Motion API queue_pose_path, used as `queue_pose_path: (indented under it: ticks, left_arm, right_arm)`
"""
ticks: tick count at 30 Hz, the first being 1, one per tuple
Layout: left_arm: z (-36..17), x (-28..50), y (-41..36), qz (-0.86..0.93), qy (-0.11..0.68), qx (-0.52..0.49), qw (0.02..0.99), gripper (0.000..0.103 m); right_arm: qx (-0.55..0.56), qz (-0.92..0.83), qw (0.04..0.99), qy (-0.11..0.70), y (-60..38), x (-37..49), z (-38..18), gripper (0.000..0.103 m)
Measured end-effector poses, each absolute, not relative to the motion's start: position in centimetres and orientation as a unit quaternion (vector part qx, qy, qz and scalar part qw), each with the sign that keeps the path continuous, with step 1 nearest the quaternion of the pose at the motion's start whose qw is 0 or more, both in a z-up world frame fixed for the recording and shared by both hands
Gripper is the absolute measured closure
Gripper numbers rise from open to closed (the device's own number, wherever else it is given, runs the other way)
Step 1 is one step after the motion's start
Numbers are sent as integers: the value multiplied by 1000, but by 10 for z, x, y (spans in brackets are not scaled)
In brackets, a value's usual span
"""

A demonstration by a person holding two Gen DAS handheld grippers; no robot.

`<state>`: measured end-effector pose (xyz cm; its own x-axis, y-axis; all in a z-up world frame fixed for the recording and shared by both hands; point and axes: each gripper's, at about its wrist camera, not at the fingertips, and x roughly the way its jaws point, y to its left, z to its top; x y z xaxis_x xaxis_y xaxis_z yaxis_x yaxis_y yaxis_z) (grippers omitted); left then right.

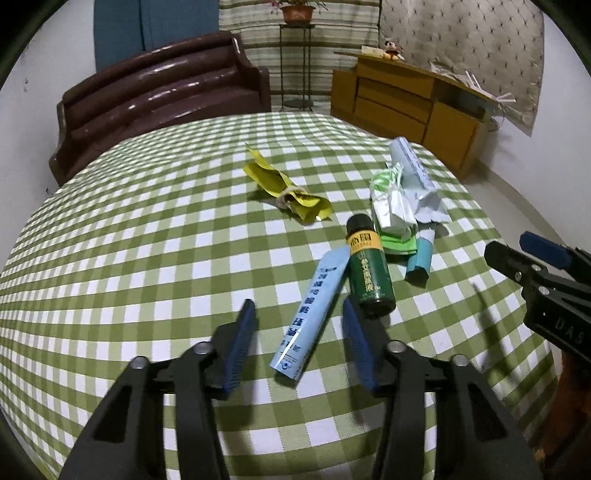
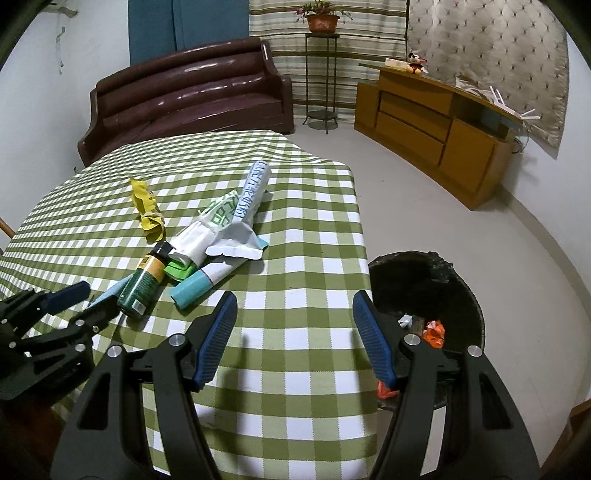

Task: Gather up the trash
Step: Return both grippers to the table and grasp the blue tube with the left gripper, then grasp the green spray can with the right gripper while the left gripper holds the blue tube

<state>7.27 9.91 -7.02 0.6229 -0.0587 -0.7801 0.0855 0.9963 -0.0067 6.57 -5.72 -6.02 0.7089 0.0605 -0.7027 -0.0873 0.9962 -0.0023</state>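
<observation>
Pale-blue tube [image 1: 309,314] between the open left claw [image 1: 299,314] (untouched)

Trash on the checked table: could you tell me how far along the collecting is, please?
Done: a few scraps, some orange, lie in the black bin. In hand: nothing; the left gripper stands open around the light blue tube, and the right gripper is open. Left: the green bottle, yellow wrapper and pile of packets.

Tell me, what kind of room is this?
Most likely a home living room: a dark brown leather sofa, a wooden sideboard with drawers and a potted plant on a metal stand surround a table under a green checked cloth.
</observation>
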Motion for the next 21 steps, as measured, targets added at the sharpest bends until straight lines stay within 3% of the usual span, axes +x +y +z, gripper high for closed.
queue_pose_path:
  ticks: [7, 21]
  left_arm:
    - [-72, 80, 96, -61, 430, 13, 901, 87]
    - [-65, 64, 135, -24, 420, -10, 907, 89]
  right_arm:
    - [-18, 45, 923, 382, -52, 68, -62, 39]
    - [-29, 73, 923, 377, -23, 68, -55, 40]
